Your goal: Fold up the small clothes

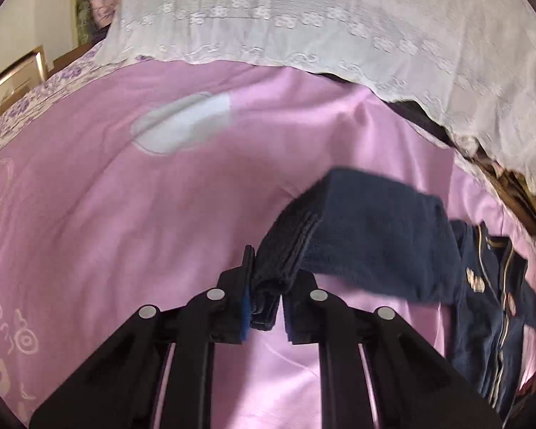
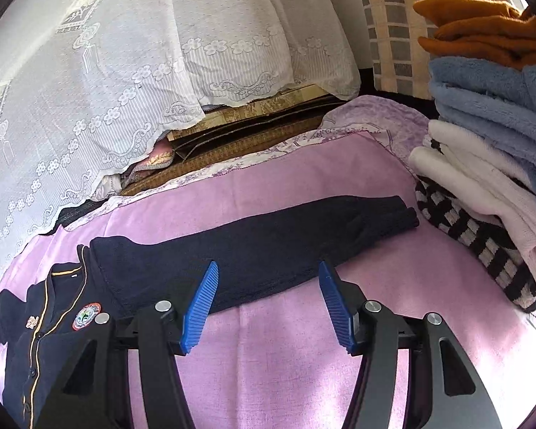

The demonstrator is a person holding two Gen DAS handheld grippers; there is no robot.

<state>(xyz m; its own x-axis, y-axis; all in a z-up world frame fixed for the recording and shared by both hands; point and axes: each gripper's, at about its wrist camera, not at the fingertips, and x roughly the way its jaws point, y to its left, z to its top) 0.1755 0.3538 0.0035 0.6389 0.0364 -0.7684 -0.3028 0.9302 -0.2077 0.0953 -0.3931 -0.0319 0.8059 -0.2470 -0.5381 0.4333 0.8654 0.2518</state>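
Observation:
A navy knitted cardigan (image 1: 489,304) with gold trim and badges lies on the pink bedsheet (image 1: 125,214). My left gripper (image 1: 266,296) is shut on the ribbed cuff of one sleeve (image 1: 368,236), which hangs raised off the sheet towards the cardigan body at the right. In the right wrist view the cardigan body (image 2: 53,321) lies at the lower left and its other sleeve (image 2: 268,236) stretches flat to the right. My right gripper (image 2: 269,271) stands open just before that sleeve, its blue pads (image 2: 202,307) holding nothing.
A stack of folded clothes (image 2: 489,136) in orange, blue, white and black-and-white stripes stands at the right edge of the bed. A white lace cloth (image 2: 125,71) hangs over the far side, also seen as lace cloth (image 1: 303,18) above the sheet.

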